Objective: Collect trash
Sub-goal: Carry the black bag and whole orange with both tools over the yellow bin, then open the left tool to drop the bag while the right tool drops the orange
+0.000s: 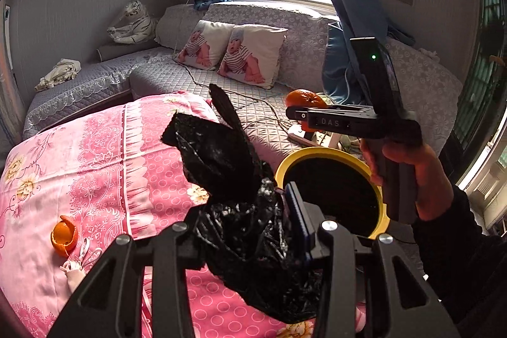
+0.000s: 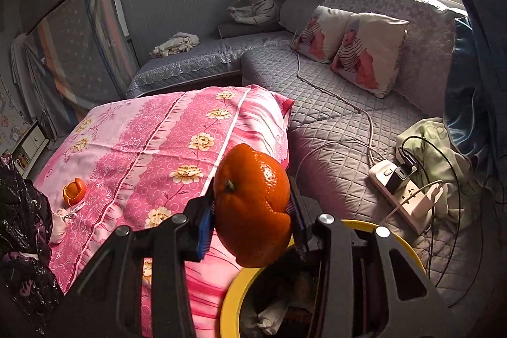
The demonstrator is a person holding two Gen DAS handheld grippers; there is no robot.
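Observation:
My left gripper (image 1: 247, 227) is shut on a crumpled black plastic bag (image 1: 221, 160) that sticks up over the pink bedspread (image 1: 95, 148). Just right of it stands a yellow-rimmed bin (image 1: 385, 211) with a dark inside. My right gripper (image 2: 253, 217) is shut on a large orange peel (image 2: 253, 205), held above the bin's rim (image 2: 228, 306). In the left wrist view a hand (image 1: 421, 176) holds that right gripper (image 1: 304, 113) above the bin, with the peel (image 1: 304, 98) behind its fingers. A smaller orange peel (image 2: 74, 190) and a white crumpled scrap (image 2: 60, 224) lie on the bedspread.
A grey quilted sofa (image 2: 332, 122) runs behind the bed, with two printed pillows (image 2: 367, 53). A white power strip (image 2: 402, 192) with chargers and loose cables lies on it beside green cloth (image 2: 437, 148). A plush tiger (image 2: 253, 5) sits in the far corner.

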